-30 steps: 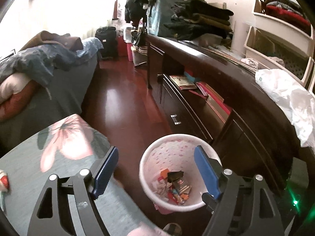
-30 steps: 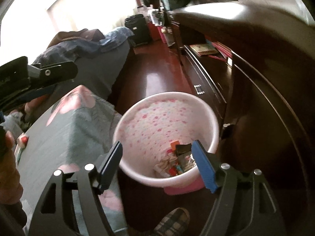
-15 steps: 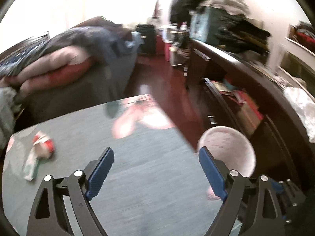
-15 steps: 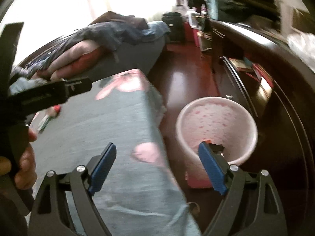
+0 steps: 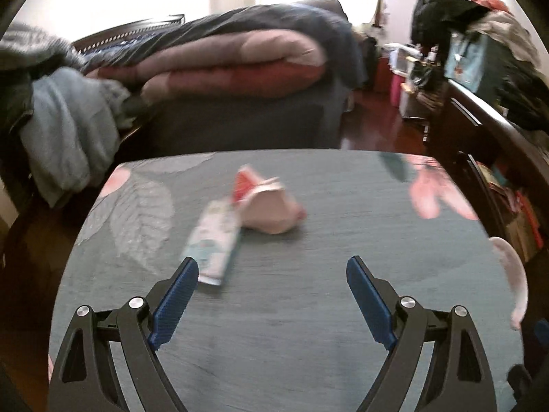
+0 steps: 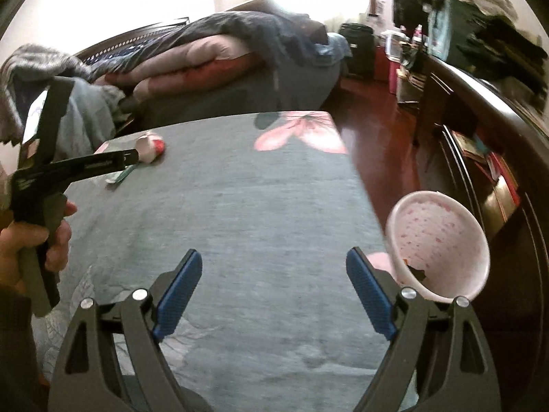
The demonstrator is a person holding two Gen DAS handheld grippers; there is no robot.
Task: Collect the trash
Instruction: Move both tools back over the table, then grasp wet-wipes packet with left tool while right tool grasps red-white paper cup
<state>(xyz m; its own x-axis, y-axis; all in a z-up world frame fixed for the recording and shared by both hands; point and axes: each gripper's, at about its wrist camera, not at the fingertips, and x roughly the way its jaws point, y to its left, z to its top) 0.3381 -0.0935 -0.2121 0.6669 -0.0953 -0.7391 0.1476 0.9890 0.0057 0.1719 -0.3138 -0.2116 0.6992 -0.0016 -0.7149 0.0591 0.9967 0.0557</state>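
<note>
On grey cloth [image 5: 308,309] lie a wrapper [image 5: 214,240] and crumpled paper [image 5: 271,211]; left gripper [image 5: 272,273] and right gripper [image 6: 273,267] both gape wide, empty. Pinching cloth too may drag it.

My left gripper [image 5: 272,267] hangs with jaws spread wide, nothing between the blue pads [image 5: 173,304]. My right gripper [image 6: 273,263] is just as wide apart, pads bare. In the right wrist view my left hand [image 6: 24,245] wraps the left gripper's handle, fingers curled around the grip.
</note>
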